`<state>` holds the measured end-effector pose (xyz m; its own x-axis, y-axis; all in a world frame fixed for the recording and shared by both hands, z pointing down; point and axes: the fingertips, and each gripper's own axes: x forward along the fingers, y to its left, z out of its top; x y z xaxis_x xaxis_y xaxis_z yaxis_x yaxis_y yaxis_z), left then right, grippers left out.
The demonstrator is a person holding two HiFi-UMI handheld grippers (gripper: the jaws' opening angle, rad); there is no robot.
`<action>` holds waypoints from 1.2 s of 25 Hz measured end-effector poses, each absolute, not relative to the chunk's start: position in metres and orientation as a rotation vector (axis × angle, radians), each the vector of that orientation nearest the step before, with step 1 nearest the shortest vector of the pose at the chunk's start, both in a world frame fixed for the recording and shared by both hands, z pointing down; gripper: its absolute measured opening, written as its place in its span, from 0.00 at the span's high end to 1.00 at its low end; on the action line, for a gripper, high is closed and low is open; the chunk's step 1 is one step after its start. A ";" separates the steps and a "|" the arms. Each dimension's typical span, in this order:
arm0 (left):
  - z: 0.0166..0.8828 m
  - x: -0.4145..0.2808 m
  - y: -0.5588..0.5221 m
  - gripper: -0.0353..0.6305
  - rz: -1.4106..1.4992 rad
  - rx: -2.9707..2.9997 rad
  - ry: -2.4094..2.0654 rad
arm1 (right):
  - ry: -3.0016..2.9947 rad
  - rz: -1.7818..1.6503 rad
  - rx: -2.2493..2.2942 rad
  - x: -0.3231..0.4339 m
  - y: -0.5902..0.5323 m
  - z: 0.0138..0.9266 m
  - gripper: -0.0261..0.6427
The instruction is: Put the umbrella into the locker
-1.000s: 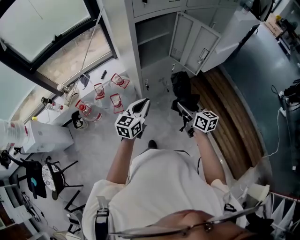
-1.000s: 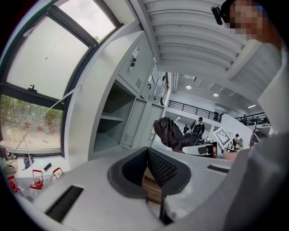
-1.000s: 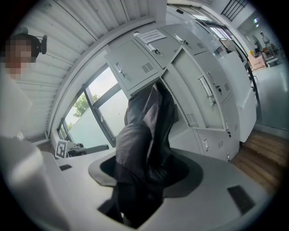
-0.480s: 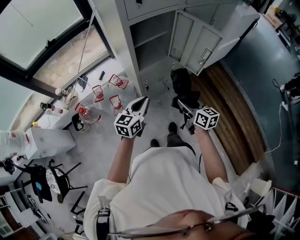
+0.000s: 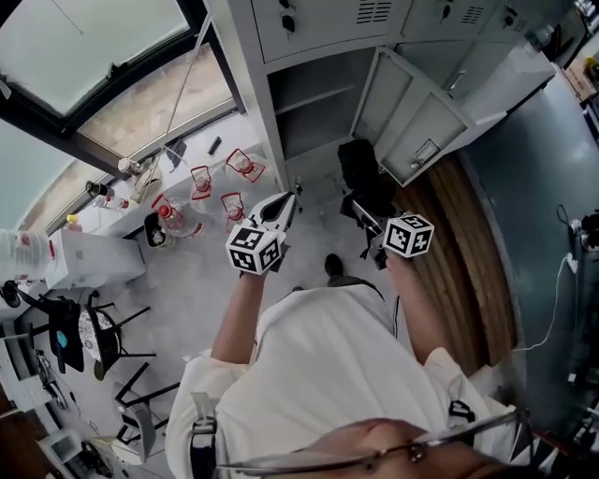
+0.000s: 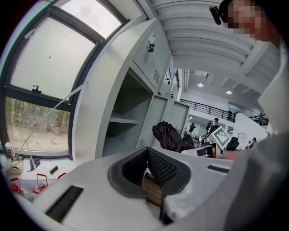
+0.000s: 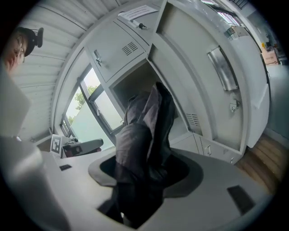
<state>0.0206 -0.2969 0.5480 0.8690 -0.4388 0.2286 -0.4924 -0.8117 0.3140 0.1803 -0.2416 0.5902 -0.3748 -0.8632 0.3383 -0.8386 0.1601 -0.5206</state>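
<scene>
The umbrella [image 7: 144, 131] is black cloth — thin, crumpled, with a faint sheen along its folds. The right gripper [image 7: 140, 171] has a smooth, matt grey plastic shell. The left gripper [image 6: 146, 155] has the same shell, and one of its pads [image 6: 161, 168] is black and rubbery-looking with a fine cross-hatched texture. The locker [image 5: 328, 23] is smooth painted metal, pale grey and matt, while the handle plate [image 7: 221, 67] on its door is bare metal with a dull shine. The floor [image 5: 215, 281] looks like pale, mottled stone, and beside it runs a strip of brown wooden boards [image 5: 459, 262]. The shirt [image 5: 328, 374] is white cloth — plain and matt.
</scene>
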 end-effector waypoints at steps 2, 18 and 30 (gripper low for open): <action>0.549 0.026 -0.308 0.94 0.196 2.660 -0.738 | 2.408 -1.033 -1.728 0.187 -0.259 0.596 0.58; 0.559 0.023 -0.347 0.94 0.169 2.560 -1.055 | 2.661 -1.179 -1.704 0.192 -0.375 0.658 0.58; 0.566 0.016 -0.355 0.94 0.134 2.527 -1.180 | 2.920 -0.980 -1.852 0.174 -0.446 0.693 0.58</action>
<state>0.0162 -0.3549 0.5659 0.6493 -0.7253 0.2289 -0.7581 -0.5932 0.2710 0.1742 -0.4455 0.6926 -0.3950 -0.6759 0.6222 -0.9144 0.3545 -0.1953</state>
